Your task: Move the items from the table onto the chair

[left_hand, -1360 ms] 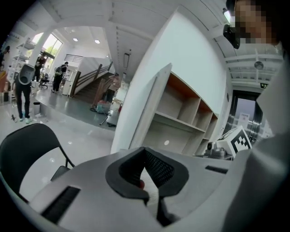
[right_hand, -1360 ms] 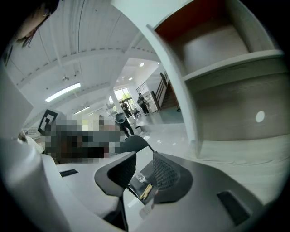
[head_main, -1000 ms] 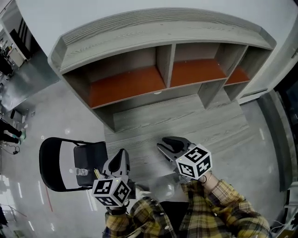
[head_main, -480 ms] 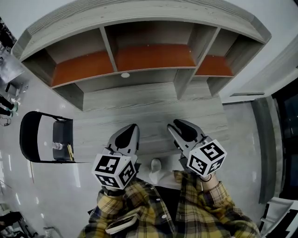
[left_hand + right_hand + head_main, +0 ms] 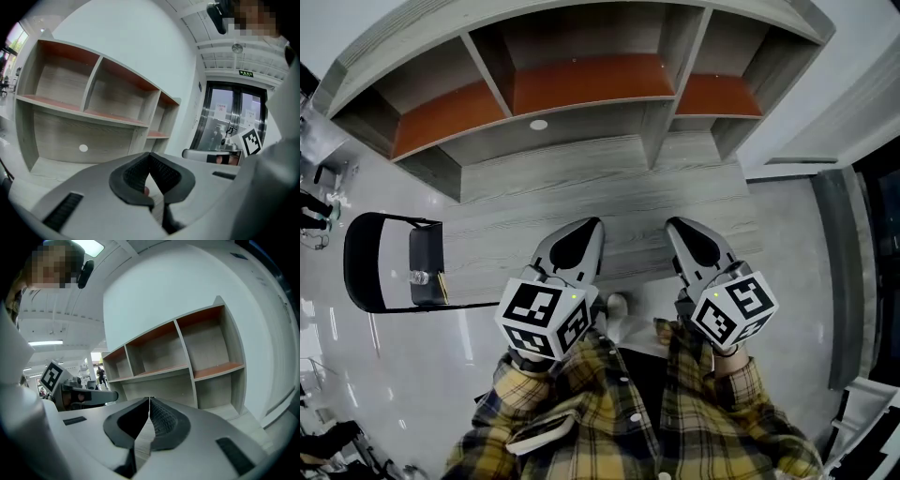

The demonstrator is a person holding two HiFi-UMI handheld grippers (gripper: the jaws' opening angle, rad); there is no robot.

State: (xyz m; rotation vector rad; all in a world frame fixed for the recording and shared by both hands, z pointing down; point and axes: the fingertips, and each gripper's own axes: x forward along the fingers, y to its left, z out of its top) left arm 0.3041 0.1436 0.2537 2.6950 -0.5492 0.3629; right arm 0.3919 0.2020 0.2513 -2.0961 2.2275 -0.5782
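The grey wooden table [image 5: 581, 187] shows no loose item on its top. At the left stands the black chair [image 5: 366, 272]; a small clear bottle [image 5: 418, 277] and a yellow pen-like stick [image 5: 442, 286] lie on its seat. My left gripper [image 5: 586, 232] hangs over the table's near edge, shut and holding nothing; its tips [image 5: 150, 155] meet. My right gripper [image 5: 689, 234] is beside it, level with it. Its jaws have just been closing and now meet [image 5: 149, 400] with nothing between them. Each gripper shows in the other's view: the right gripper [image 5: 211, 154], the left gripper [image 5: 84, 397].
A shelf unit [image 5: 581, 84] with orange-lined compartments stands along the back of the table. A white round cap [image 5: 538, 124] sits in its back panel. Glossy grey floor surrounds the chair. Glass doors [image 5: 234, 122] are off to the right.
The view has swung from the chair toward the table; the chair now lies further left. Both grippers have come forward over the table's near edge. The right jaws went from open to shut.
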